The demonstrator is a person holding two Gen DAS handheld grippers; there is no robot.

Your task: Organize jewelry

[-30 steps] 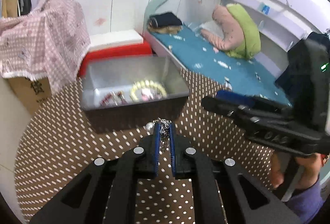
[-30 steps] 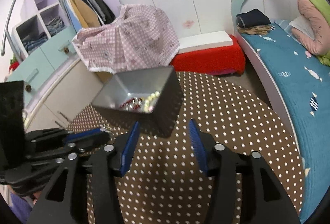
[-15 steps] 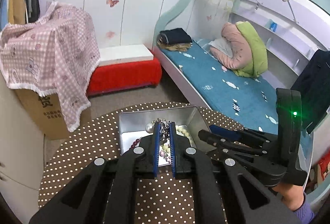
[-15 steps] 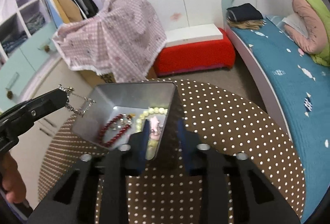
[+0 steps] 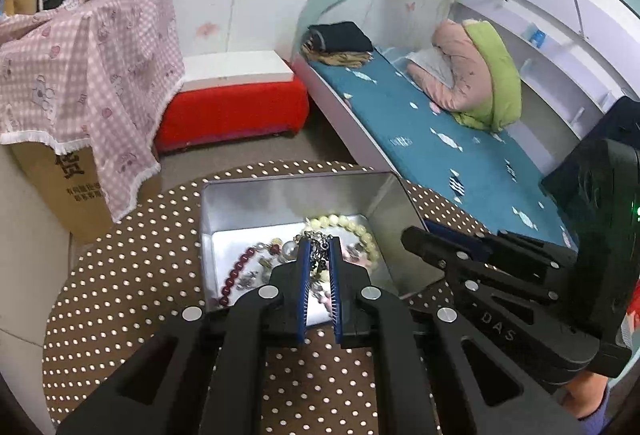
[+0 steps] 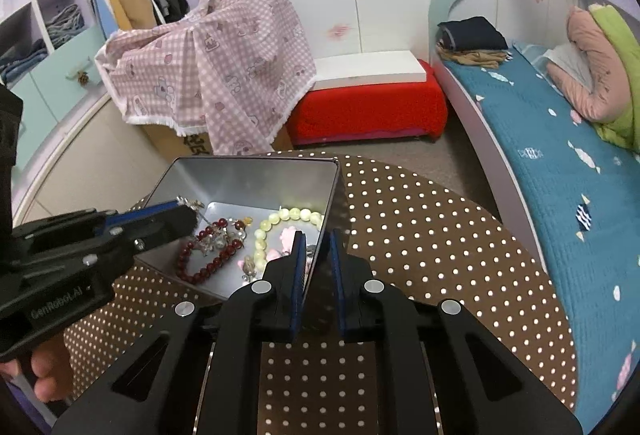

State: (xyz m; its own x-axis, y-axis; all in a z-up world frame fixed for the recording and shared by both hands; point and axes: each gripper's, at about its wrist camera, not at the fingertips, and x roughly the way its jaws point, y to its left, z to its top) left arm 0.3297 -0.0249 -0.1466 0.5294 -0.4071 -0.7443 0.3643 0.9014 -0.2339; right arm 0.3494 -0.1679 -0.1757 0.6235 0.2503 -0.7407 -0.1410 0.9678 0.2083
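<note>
The round dotted table [image 6: 440, 255] carries the metal tin [image 5: 280, 195], whose near wall the right gripper [image 6: 316, 235] is closing on, steadying it. Above the tin, the left gripper [image 5: 318, 245] is clenched on a silver chain [image 5: 316, 237]. If released carelessly, the chain could tangle with the red bead bracelet [image 6: 200, 267] and pale bead bracelet [image 6: 288, 215] just below the fingers.

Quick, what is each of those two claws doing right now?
Left gripper: shut on a silver chain, above the tin.
Right gripper: jaws closing on the tin's right wall.
</note>
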